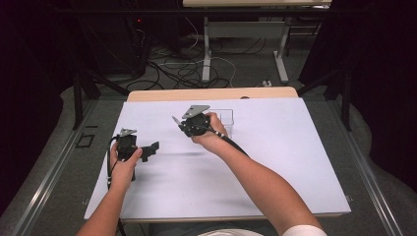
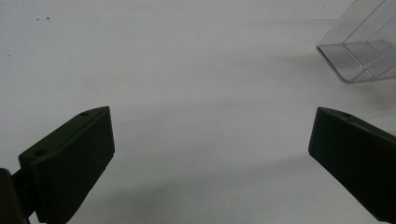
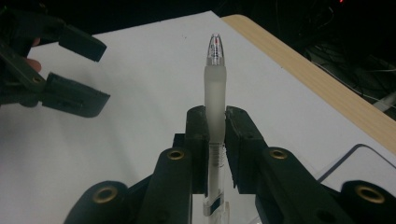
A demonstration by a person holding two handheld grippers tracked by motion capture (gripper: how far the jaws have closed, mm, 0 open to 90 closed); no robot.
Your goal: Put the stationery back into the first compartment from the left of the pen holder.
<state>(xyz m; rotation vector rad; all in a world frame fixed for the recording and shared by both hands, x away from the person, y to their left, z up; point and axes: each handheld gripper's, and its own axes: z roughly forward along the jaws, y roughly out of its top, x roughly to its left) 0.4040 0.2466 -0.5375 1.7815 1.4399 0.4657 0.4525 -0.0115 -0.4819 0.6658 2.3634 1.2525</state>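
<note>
Now I'm gripping the pen [image 3: 215,100] in my right tool [image 3: 215,122]. My left tool [image 2: 210,140] is hanging open over the surface [image 2: 187,70], near the box [image 2: 362,51].

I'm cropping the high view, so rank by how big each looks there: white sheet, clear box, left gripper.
1. white sheet, largest by far.
2. and 3. left gripper and clear box: unsure, the right gripper hides part of the box.

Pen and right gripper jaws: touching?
Touching. The right gripper view shows the right gripper with both jaws pressed against the barrel of the clear pen, no gap on either side.
</note>
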